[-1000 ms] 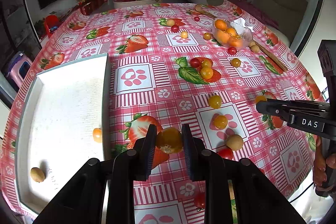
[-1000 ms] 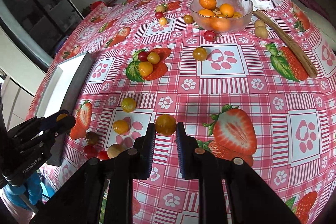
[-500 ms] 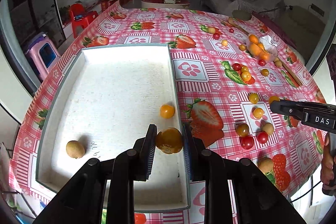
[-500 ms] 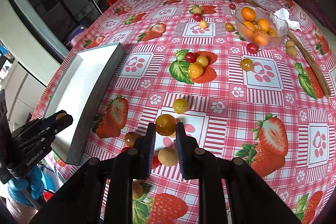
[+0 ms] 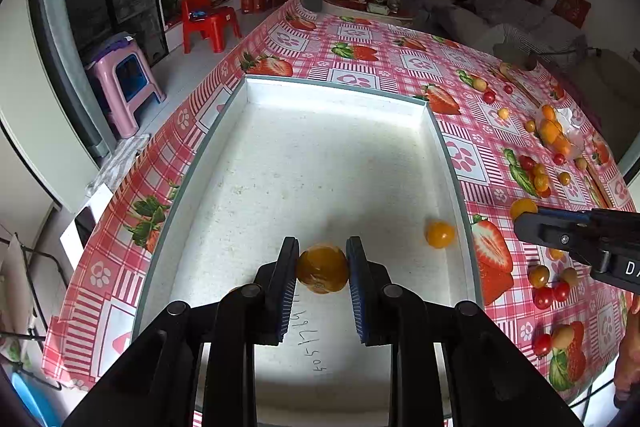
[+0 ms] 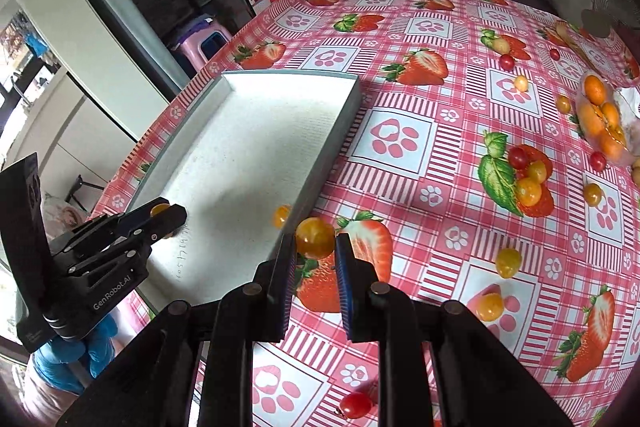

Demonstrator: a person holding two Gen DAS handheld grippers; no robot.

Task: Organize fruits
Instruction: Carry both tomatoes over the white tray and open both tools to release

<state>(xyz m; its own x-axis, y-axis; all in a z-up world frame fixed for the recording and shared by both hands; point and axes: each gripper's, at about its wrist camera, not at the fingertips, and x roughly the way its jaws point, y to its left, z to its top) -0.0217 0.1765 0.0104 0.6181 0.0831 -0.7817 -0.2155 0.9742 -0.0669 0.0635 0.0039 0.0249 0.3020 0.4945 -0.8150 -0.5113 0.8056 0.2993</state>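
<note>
Grippers both loaded. Left gripper (image 5: 322, 269) is clenched on a dull orange fruit (image 5: 322, 268), pads w/ blue ribbed faces pressing it from both sides, hanging over the near part of the white tray (image 5: 316, 95). Whether the fruit touches the tray floor: can't tell. One small orange tomato (image 5: 439, 234) lies in the tray at approx 2 o'clock from the held fruit, close to the tray's right wall. Handwritten digits on the tray floor at 6 o'clock from the fruit, partly hidden by the fingers.

Right gripper (image 6: 315, 247) is clenched on a yellow-orange tomato (image 6: 315, 237), sitting just outside the tray's right wall, over a printed strawberry on the red-check tablecloth (image 6: 400, 135). In the right wrist view the tray tomato shows at 10 o'clock from the held one, just across the wall.

Loose fruit on the cloth: two yellow tomatoes (image 6: 508, 262) at 3–4 o'clock from the right gripper, a red cherry tomato (image 6: 355, 405) at 6 o'clock near the frame bottom, and a red/yellow cluster (image 6: 528, 179) on a leaf print at 2 o'clock. Clear bowl of oranges (image 6: 600, 119) stands far off at 2 o'clock, near the table's right edge, w/ more small fruit scattered around it.
</note>
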